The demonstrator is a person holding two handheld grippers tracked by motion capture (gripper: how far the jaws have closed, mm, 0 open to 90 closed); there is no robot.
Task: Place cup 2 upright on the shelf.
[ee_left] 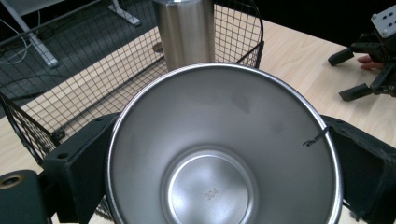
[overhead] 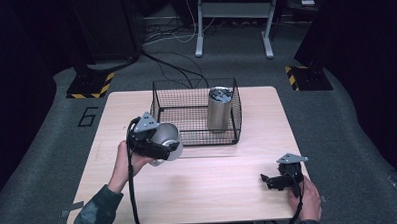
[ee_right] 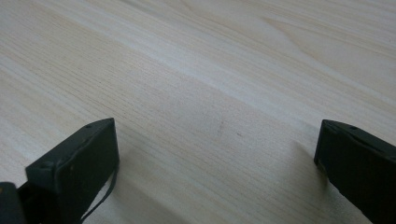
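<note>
The left gripper clamps its jaws on a steel cup just beside the wire basket, while the right gripper rests wide open on the table.

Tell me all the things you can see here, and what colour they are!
steel cup: 1, silver, held between the left gripper's jaws, in front of the basket
steel tumbler: 1, silver, standing upright inside the basket, on its right side
wire basket: 1, black, at the far middle of the table
table: 1, light wood
left gripper: 1, black with a grey plate, shut on the steel cup
right gripper: 1, black with a grey plate, jaws open, low over the table's near right corner
hands: 2, one holding each gripper
</note>
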